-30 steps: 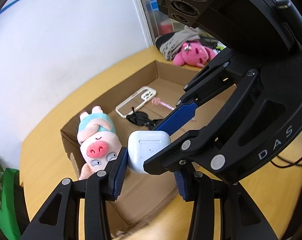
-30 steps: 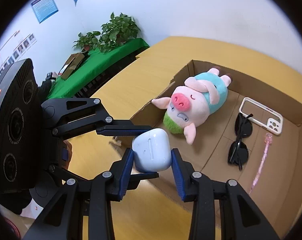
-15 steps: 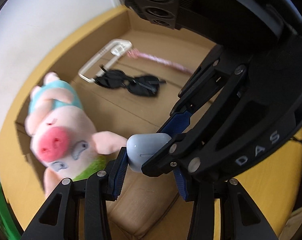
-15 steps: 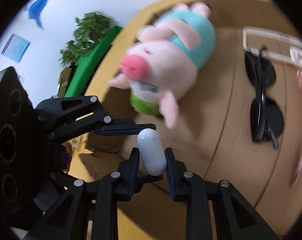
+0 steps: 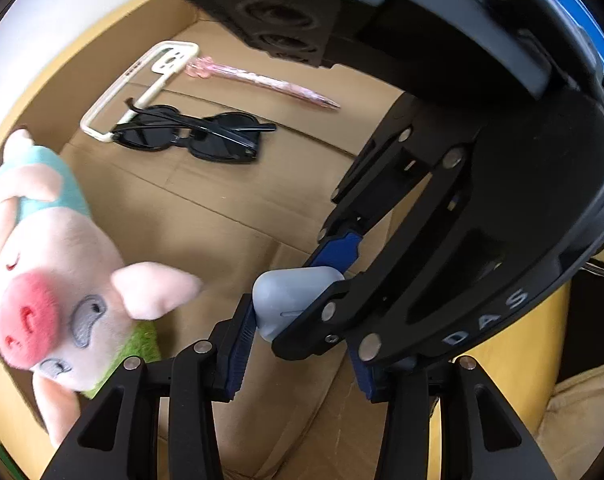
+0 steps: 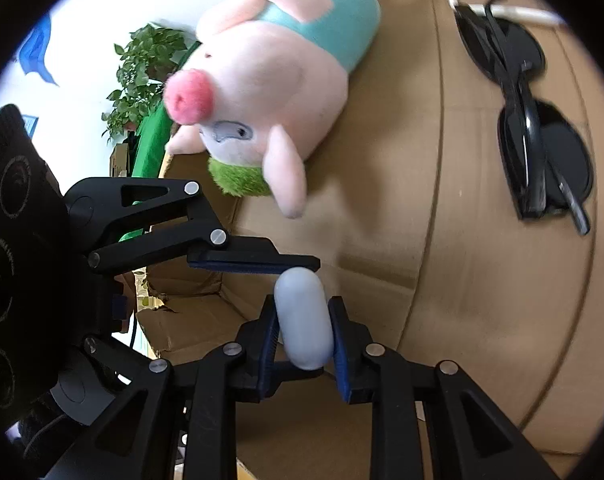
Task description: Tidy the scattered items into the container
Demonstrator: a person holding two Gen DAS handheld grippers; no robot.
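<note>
A white earbud case (image 6: 303, 322) is held between the pads of my right gripper (image 6: 303, 332), low inside the cardboard box (image 6: 481, 320). My left gripper (image 5: 298, 344) is around the same case (image 5: 290, 300); its left pad touches the case, and the right gripper's frame hides its right pad. In the box lie a pink plush pig (image 5: 42, 280), also in the right wrist view (image 6: 270, 92), black sunglasses (image 5: 190, 136) (image 6: 537, 140), a white phone case (image 5: 142, 84) and a pink pen (image 5: 262, 84).
The box stands on a yellow wooden table (image 5: 513, 392). Its near wall (image 6: 190, 292) is torn and bent. A potted plant (image 6: 142, 72) and green cloth (image 6: 150, 140) stand beyond the table, by a white wall.
Both grippers have moved down into the box with the earbud case. The case has turned so that the right wrist view sees its narrow side. The pig and sunglasses look closer.
</note>
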